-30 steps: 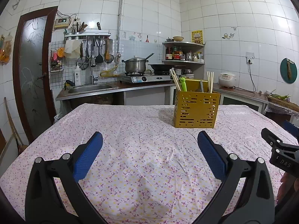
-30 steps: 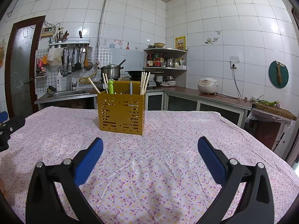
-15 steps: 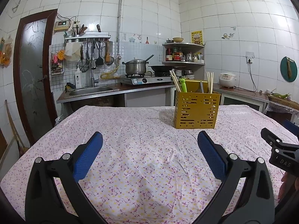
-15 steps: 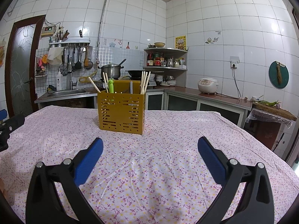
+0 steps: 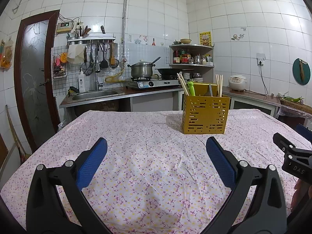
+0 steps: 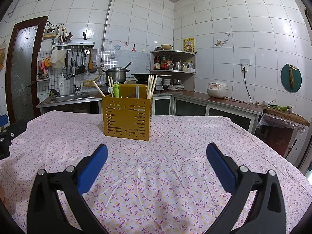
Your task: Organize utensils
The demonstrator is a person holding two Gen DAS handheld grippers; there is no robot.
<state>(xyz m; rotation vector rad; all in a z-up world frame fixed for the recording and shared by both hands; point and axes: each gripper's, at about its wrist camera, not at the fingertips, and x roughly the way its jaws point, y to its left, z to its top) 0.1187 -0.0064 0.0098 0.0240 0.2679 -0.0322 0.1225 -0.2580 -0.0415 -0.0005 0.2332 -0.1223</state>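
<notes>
A yellow perforated utensil holder stands upright on the table's flowered cloth. Wooden chopsticks, a green-handled utensil and a grey handle stick out of its compartments. My left gripper is open and empty, well short of the holder, which lies ahead to the right. My right gripper is also open and empty, the holder ahead slightly left. Each gripper shows at the edge of the other's view.
A kitchen counter with sink, gas stove and steel pot runs behind the table. A corner shelf with jars and a rice cooker stand at the right. A dark door is on the left.
Both views have shifted only slightly; the left gripper has tilted a little upward. Both grippers stay open and empty.
</notes>
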